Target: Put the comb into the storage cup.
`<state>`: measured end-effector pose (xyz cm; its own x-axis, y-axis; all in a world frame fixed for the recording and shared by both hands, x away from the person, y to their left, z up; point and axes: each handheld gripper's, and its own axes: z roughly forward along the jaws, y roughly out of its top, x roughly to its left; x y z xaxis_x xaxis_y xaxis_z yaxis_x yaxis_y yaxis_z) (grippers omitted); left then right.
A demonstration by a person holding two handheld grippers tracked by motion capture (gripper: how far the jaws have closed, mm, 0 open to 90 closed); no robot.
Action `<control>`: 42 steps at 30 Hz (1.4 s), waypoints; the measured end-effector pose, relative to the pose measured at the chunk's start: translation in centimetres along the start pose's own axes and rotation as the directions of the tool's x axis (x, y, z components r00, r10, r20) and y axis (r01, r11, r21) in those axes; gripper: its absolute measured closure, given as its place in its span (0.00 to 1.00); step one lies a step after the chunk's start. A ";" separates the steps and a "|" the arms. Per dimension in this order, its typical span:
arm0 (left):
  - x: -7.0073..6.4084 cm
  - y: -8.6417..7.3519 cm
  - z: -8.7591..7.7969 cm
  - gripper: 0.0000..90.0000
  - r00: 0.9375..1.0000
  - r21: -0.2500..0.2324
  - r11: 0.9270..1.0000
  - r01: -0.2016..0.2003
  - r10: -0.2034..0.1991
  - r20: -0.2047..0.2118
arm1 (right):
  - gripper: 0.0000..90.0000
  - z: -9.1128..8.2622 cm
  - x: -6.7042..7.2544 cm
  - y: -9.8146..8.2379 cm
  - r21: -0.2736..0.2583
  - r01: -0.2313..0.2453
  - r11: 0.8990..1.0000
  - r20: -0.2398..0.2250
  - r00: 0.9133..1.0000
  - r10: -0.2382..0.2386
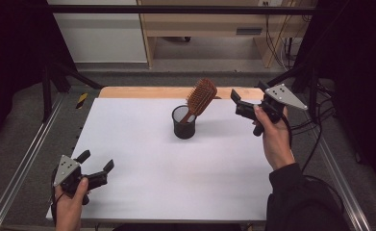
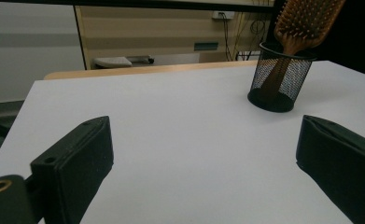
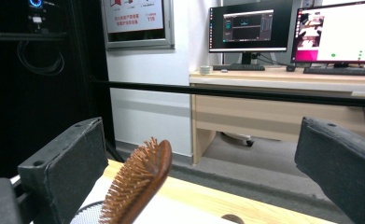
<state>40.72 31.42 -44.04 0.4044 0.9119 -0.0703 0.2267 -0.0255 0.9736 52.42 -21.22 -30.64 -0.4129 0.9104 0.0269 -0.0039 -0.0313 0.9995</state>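
A brown wooden hairbrush (image 1: 201, 96) stands handle-down and leans to the right in a black mesh cup (image 1: 184, 125) on the white tabletop (image 1: 176, 168), towards the far middle. My right gripper (image 1: 248, 90) is held in the air just right of the brush head, open, with nothing between its fingers. In the right gripper view the bristled brush head (image 3: 140, 182) rises low and left of centre between the spread jaws (image 3: 203, 158). My left gripper (image 1: 98, 160) rests near the table's front left corner, open and empty. The left gripper view looks across the table at the cup (image 2: 280, 79) and brush (image 2: 306, 23).
A wooden strip (image 1: 142, 92) runs along the table's far edge. Metal rails (image 1: 27, 163) flank the table on both sides. Beyond it stand a wooden desk (image 1: 214, 24) and, in the right gripper view, two lit monitors (image 3: 250, 28).
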 end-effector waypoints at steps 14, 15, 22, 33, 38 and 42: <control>0.8 -0.1 -0.6 0.05 1.000 -0.039 0.999 0.009 -0.010 -0.024 | 0.01 -3.4 -1.9 -1.5 0.020 -0.003 1.000 0.005 1.000 0.003; 0.8 -0.1 -0.6 0.05 1.000 -0.041 0.999 0.009 -0.010 -0.025 | 0.01 -3.7 -2.0 -1.6 0.023 -0.006 1.000 0.009 1.000 0.005; 1.0 0.1 -0.8 0.05 0.999 -0.055 0.998 0.004 -0.006 -0.033 | 0.01 -5.6 -3.0 -2.4 0.015 0.011 1.000 0.029 1.000 -0.011; 1.5 -0.1 -1.0 0.04 0.999 -0.056 0.998 0.021 -0.024 -0.040 | 0.02 -8.3 -4.4 -4.7 0.048 0.008 0.999 0.055 0.998 -0.011; 1.0 -0.3 -0.6 0.04 0.999 -0.036 0.999 0.007 -0.009 -0.033 | 0.03 -9.3 -5.0 -5.8 0.052 -0.001 0.999 0.067 0.998 -0.003; 0.6 -0.2 -0.4 0.04 1.000 -0.030 0.999 -0.015 0.014 -0.024 | 0.03 -10.0 -5.3 -6.6 0.052 0.015 0.999 0.069 0.997 -0.018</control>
<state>40.56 32.15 -44.16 0.3865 0.9209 -0.0511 0.1941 -0.0270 0.9806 45.58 -29.98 -37.57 -0.3493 0.9370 0.0098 0.0378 0.0036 0.9993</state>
